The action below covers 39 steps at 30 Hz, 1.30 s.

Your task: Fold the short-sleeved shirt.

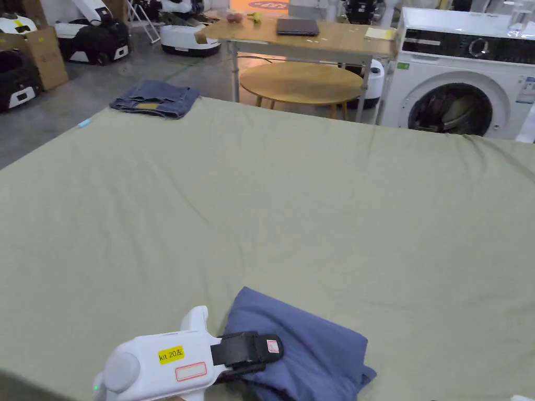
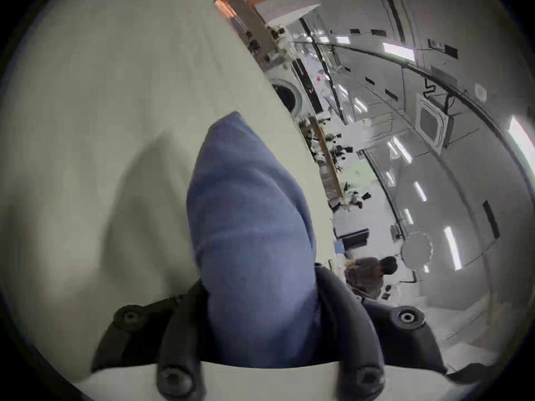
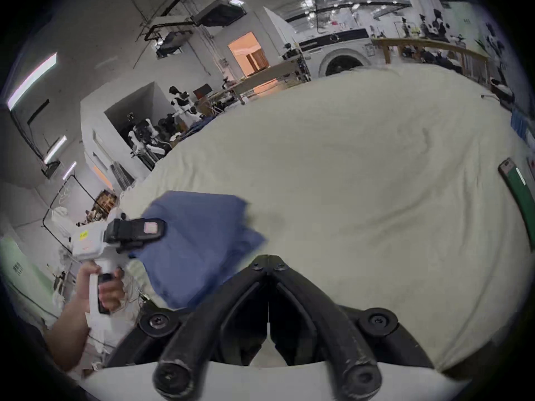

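Note:
A blue short-sleeved shirt (image 1: 308, 339) lies folded into a thick bundle at the near edge of the pale green table (image 1: 271, 198). My left gripper (image 1: 264, 355) comes in from the left and is shut on the bundle's left edge. In the left gripper view the blue shirt (image 2: 246, 204) fills the gap between the two black jaws of the left gripper (image 2: 259, 274). In the right gripper view my right gripper (image 3: 268, 258) hovers just right of the shirt (image 3: 199, 233), jaws shut together with nothing between them. The left gripper (image 3: 150, 230) also shows there, held by a hand.
Folded jeans (image 1: 154, 98) sit at the table's far left corner. Beyond the far edge stand a round wooden table (image 1: 300, 81) and a washing machine (image 1: 460, 73). A dark green flat object (image 3: 518, 202) lies near the table's right edge. A person (image 2: 370, 274) stands far off.

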Tool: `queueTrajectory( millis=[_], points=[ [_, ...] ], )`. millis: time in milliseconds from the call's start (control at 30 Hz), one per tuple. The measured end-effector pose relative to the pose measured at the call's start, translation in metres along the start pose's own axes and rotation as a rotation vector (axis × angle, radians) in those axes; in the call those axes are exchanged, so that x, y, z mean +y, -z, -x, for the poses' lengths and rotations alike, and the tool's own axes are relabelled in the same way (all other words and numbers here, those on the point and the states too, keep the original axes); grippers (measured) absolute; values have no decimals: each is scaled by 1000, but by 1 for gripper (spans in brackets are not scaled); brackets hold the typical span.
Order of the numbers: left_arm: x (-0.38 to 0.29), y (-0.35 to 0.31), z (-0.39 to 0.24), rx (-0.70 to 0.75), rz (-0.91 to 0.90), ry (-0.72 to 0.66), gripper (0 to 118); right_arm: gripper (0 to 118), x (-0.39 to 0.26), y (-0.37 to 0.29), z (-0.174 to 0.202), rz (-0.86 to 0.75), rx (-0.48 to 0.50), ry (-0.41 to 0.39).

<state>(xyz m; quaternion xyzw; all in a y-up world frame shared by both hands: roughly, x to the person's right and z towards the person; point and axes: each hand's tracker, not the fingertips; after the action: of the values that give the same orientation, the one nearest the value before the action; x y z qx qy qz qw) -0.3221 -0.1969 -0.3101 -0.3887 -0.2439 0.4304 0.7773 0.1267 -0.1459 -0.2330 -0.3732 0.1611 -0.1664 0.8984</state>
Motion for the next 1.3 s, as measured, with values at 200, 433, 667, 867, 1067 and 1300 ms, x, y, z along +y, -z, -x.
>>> queueTrajectory(
  millis=[200, 433, 667, 867, 1067, 1300],
  points=[
    [113, -107, 59, 228, -61, 96, 28, 0, -5, 9, 16, 10, -14, -32],
    [182, -167, 109, 338, -90, 65, 28, 0, -14, 25, 29, 55, -23, -31],
    [172, -208, 115, 317, -227, 18, 115, 0, -5, 32, 39, 56, -8, -43],
    [154, -264, 118, 482, -276, -23, 112, 0, -6, 27, 45, 37, 25, -58],
    [125, -272, 79, 612, -422, 78, 8, 0, -11, 4, 45, 7, 51, -63],
    [99, -182, -54, 557, -455, 438, 6, 0, 27, -35, 45, -129, 12, -107]
  ],
)
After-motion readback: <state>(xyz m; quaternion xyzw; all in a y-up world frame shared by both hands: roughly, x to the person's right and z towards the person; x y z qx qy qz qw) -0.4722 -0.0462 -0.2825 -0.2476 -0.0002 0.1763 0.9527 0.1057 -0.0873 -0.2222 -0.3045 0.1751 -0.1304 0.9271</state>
